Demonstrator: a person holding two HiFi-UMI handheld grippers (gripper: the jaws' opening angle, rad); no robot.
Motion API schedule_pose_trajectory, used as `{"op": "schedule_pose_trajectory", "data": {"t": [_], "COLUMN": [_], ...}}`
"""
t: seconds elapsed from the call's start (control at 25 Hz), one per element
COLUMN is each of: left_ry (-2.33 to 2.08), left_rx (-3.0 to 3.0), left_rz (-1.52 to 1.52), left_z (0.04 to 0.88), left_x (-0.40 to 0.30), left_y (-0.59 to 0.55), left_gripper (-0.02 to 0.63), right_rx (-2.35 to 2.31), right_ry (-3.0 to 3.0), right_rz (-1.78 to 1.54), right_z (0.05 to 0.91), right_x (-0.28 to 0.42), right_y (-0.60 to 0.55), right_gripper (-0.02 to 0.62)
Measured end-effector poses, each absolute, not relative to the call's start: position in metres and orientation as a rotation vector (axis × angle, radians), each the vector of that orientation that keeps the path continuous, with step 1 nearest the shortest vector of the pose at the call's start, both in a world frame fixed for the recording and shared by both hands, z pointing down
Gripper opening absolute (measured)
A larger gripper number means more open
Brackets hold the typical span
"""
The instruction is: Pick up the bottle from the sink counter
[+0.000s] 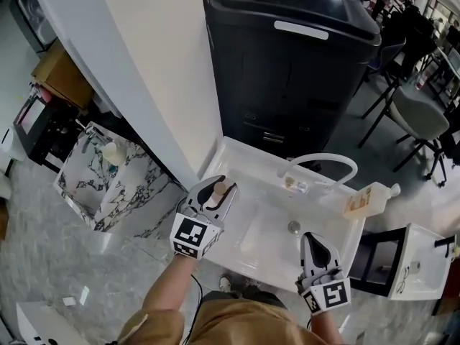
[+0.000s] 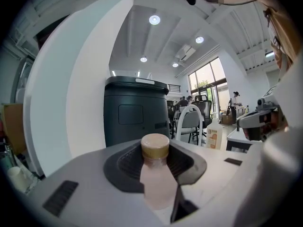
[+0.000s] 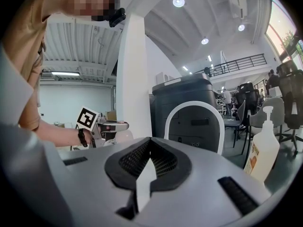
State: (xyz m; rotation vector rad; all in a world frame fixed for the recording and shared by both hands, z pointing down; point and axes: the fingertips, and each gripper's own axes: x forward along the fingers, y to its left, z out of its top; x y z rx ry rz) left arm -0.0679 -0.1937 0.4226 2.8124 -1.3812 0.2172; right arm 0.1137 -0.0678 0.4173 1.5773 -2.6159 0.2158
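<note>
The left gripper (image 1: 213,195) was clamped on the little bottle (image 2: 155,178) by the sink counter (image 1: 248,165)'s left edge, right gripper (image 3: 147,167) closed and empty. Bottle looked like light, slick plastic; a mid-body grip seemed safest.

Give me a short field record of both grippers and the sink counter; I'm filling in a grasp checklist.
left gripper: shut on bottle, tan cap up
right gripper: shut, empty, at the sink's front edge
faucet: white arch behind the basin
soap dispenser: upright, right of the faucet
bottle lifted clear: cannot tell
</note>
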Motion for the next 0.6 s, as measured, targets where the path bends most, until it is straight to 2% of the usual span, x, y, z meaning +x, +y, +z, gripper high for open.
{"op": "schedule_pose_trajectory", "data": {"t": [0.6], "left_ry": [-1.408], "left_rx": [2.783], "left_rz": [0.136], "left_z": [0.389], "left_x": [-0.092], "left_y": [-0.166], "left_gripper": [0.123], "right_rx": [1.592], "right_ry": [-2.638], "right_rz": [0.151], "right_z": [0.394], "right_x": [0.111], "right_y": [-0.070], "right_gripper": [0.000]}}
